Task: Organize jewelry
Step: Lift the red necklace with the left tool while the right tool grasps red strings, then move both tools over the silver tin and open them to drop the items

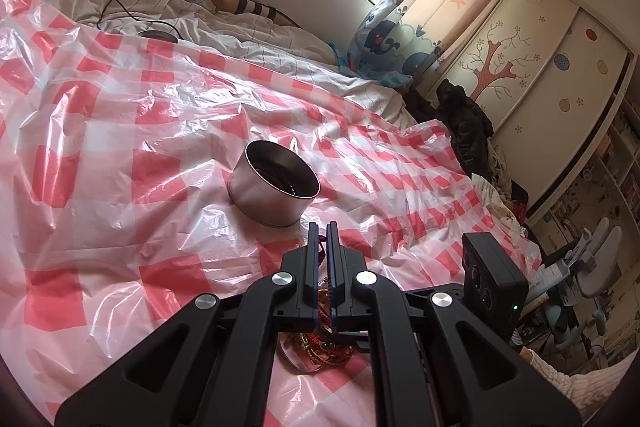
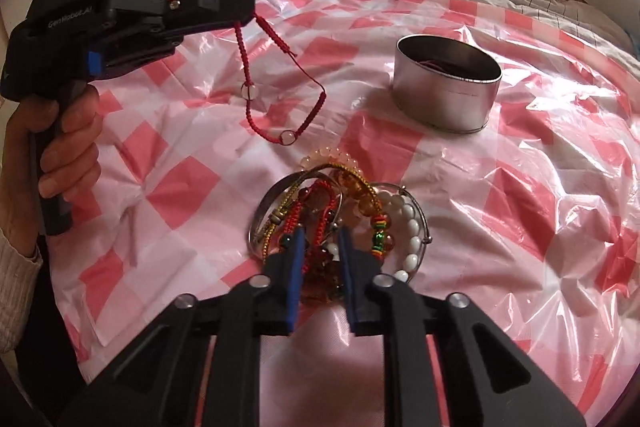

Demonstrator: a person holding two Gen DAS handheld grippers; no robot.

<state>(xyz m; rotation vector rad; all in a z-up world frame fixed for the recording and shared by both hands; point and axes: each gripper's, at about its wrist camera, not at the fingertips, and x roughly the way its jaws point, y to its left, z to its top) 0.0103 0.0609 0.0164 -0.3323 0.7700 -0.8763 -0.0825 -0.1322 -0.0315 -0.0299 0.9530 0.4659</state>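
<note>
The left gripper [image 2: 250,17] is squeezing a red string bracelet [image 2: 280,83], w/ it hanging above the bed's pink plastic sheet [image 2: 520,207]. The right gripper [image 2: 320,241] is sitting a bit open over the jewelry pile [image 2: 340,195], holding nothing. The metal tin [image 2: 448,87] is standing nearby.

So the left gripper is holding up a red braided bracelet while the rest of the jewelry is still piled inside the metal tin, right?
Not quite. The left gripper does hold the red braided bracelet up, but the jewelry pile lies on the checked plastic sheet, in front of the metal tin, not inside it. The right wrist view shows this, with the right gripper at the pile.
</note>
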